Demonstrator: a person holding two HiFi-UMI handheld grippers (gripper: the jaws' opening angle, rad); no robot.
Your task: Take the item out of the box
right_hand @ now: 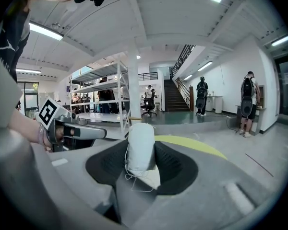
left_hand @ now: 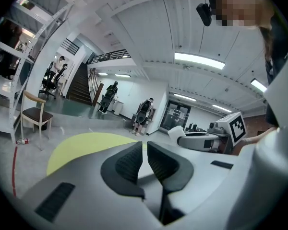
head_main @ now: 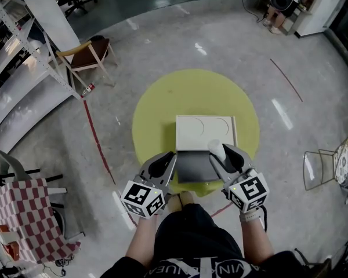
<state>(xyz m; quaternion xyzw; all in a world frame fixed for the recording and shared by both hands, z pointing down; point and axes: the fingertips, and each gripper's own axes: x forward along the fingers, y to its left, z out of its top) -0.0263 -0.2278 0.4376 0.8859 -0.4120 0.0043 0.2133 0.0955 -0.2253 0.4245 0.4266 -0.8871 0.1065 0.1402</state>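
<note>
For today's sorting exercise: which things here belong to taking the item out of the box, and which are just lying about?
Job: box, white bundle, right gripper, left gripper.
Lying about: wooden chair, checked cloth, shelving.

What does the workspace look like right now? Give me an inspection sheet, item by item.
Surface: yellow round surface; only the box stands on it.
Job's things: box open, dark inside, its pale lid laid back behind it; white roll held over the box's right side.
Clutter: nothing seen.
Grippers: right hand-held gripper shut on the white roll; left hand-held gripper at the box's left edge, jaws almost together, nothing made out between them.
Cables: nothing seen near the box; a thin thread hangs from the roll.
Surroundings: wooden chair, metal shelving, checked cloth, red floor line.
</note>
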